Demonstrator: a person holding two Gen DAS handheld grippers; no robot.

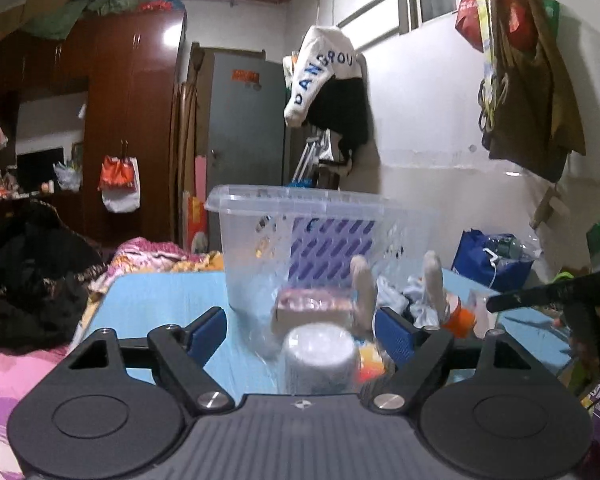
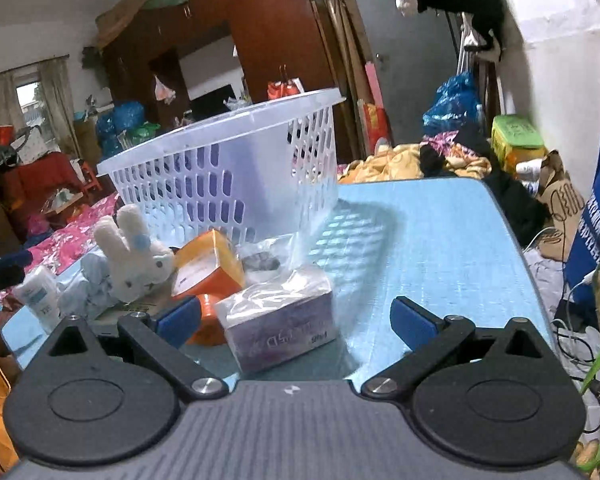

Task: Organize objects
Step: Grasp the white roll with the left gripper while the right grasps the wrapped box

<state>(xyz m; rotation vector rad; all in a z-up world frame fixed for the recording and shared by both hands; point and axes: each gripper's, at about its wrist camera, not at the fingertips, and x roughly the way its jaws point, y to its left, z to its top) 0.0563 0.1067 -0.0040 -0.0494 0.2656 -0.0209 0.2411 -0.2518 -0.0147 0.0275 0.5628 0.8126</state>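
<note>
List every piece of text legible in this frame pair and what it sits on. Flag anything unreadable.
"DANGROU": blue letters on the white hanging garment; its end is hidden.
Purple tissue pack: print blurred, unreadable.
Orange box: label too small.
Orange sign on the grey door: blurred.
Blue bag: lettering cropped, unreadable.

The basket (image 2: 228, 168) is translucent, glossy plastic; the rabbit toy (image 2: 130, 252) fluffy cloth; the tissue pack (image 2: 280, 316) shiny film-wrapped; the tabletop (image 2: 440, 240) smooth matt blue.
</note>
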